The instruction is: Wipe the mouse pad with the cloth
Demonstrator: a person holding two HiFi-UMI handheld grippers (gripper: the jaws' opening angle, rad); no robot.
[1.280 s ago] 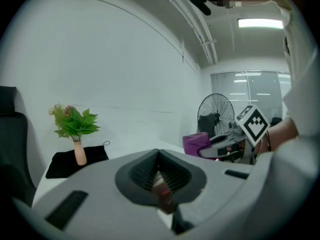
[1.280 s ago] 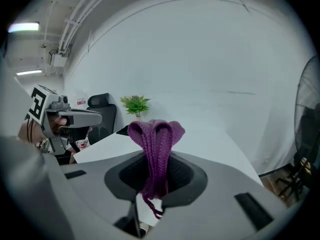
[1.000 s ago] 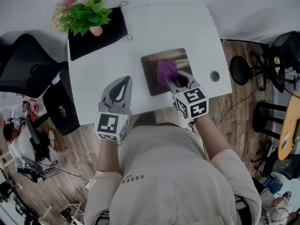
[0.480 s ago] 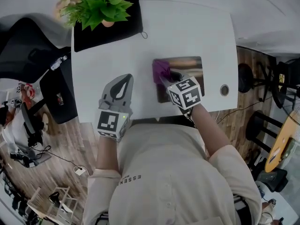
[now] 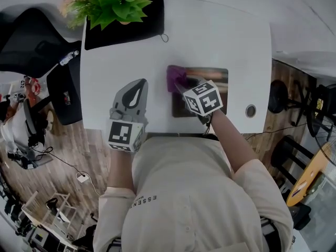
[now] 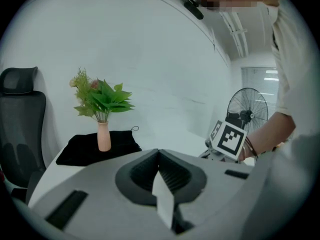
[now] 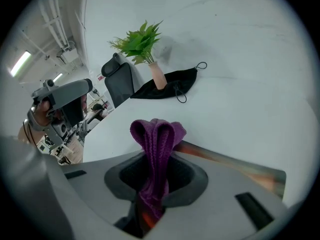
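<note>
A dark brown mouse pad (image 5: 206, 88) lies on the white table (image 5: 220, 30), in front of me and to the right. My right gripper (image 5: 181, 86) is shut on a bunched purple cloth (image 5: 176, 76), which rests at the pad's far left corner. In the right gripper view the cloth (image 7: 157, 136) stands up out of the shut jaws, with the pad's edge (image 7: 235, 165) running off to the right. My left gripper (image 5: 140, 84) hovers over bare table left of the pad, shut and holding nothing; its own view shows the same (image 6: 160, 159).
A potted green plant (image 5: 113, 1) stands on a black cloth bag (image 5: 128, 29) at the table's far left. A round cable hole (image 5: 250, 110) sits right of the pad. A black office chair (image 5: 31, 41) is beyond the table's left edge.
My right gripper has dragged the purple cloth leftward across the pad, from its middle to its far left corner. The left gripper has stayed where it was.
</note>
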